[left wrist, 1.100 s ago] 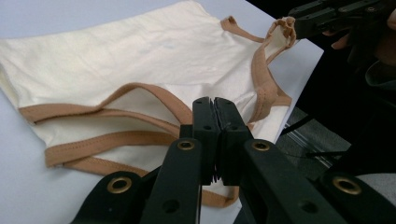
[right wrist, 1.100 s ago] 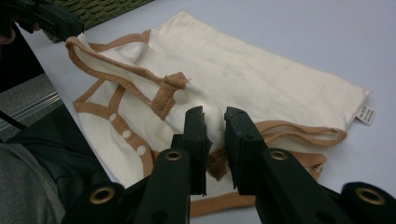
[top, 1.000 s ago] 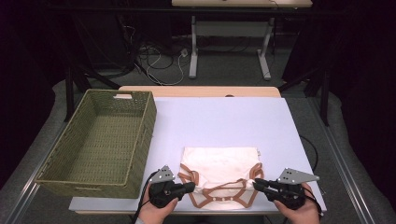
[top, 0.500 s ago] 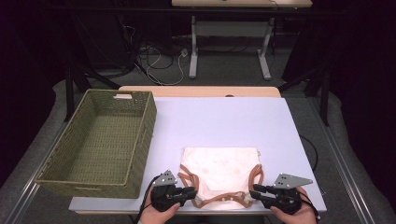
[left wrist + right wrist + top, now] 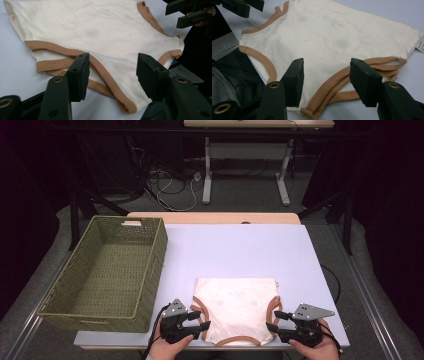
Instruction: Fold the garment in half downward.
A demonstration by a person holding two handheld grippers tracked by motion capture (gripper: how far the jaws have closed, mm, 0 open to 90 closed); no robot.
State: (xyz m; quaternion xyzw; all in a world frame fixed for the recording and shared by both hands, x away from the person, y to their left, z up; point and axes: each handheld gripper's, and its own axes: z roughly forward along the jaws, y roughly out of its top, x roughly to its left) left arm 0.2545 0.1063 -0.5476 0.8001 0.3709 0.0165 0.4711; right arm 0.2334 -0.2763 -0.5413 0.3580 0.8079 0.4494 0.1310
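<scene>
Hands (image 5: 167, 349) sit cut off below both claws. Left gripper (image 5: 201, 326) and right gripper (image 5: 270, 325), jaws just spreading, gape over the garment (image 5: 235, 307); left of them, the basket (image 5: 150, 270) holds nothing.

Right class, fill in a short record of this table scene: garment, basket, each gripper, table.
garment: cream top with tan trim, flat at the table's near edge
basket: green woven basket, left of garment
left gripper: jaws just opening, at garment's left edge, pads off the cloth
right gripper: jaws just opening, at garment's right edge, pads off the cloth
table: white top
</scene>
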